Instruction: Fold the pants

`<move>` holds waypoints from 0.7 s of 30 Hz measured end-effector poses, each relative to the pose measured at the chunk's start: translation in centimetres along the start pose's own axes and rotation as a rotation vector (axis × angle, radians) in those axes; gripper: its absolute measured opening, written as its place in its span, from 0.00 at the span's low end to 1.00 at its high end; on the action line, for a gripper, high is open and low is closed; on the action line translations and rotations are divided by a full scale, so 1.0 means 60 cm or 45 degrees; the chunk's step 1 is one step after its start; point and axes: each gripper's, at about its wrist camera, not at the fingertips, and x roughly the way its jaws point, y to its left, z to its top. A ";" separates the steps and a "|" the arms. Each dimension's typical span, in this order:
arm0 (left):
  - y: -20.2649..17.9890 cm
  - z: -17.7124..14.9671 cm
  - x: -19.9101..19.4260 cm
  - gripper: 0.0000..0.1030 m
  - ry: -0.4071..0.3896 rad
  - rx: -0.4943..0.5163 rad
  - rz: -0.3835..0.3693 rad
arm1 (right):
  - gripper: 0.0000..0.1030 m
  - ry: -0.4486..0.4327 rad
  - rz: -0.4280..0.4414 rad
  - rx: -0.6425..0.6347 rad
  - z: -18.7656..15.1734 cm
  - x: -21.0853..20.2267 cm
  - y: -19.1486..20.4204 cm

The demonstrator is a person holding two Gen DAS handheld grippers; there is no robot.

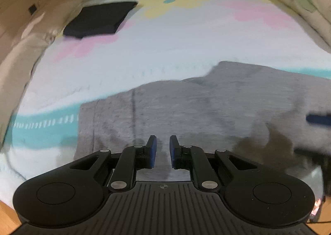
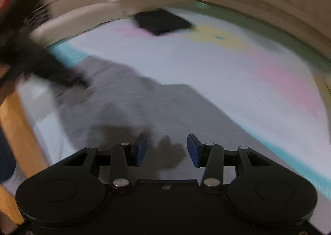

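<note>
Clearly mid-fold: grey pants [image 1: 206, 115] spread flat on a pastel blanket [image 1: 165, 44], directly below both tools. Left gripper [image 1: 163, 150] hovering over the cloth, jaws parted by only a narrow gap, nothing held. Right gripper [image 2: 166, 148] also above the fabric, jaws spread wide and empty, shadow cast on the grey beneath.

Risks from here, as a judgement: pinching the blanket together with the pants, since both lie soft and flush; catching a single layer where the cloth is doubled, leaving a skewed fold; dragging the garment off square if one side lifts sooner than the other. Heavy motion blur in the right view, so perhaps a wrinkle near the far edge, though hard to confirm.

Surface: white blanket with pink and yellow flower shapes and a teal band [image 1: 41, 129]. Dark folded garment [image 1: 99, 19] lying well apart near the far side. Wooden frame [image 2: 18, 131] at the edge; pale wall beyond.
</note>
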 end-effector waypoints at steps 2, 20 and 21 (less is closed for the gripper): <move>0.014 -0.005 0.023 0.13 0.094 -0.047 -0.040 | 0.51 -0.017 0.029 -0.097 -0.001 0.010 0.039; 0.070 -0.020 0.045 0.13 0.104 -0.204 -0.215 | 0.22 0.021 -0.012 -0.583 -0.027 0.126 0.181; 0.072 -0.018 0.034 0.13 0.056 -0.201 -0.200 | 0.11 0.020 -0.020 -0.607 -0.026 0.129 0.184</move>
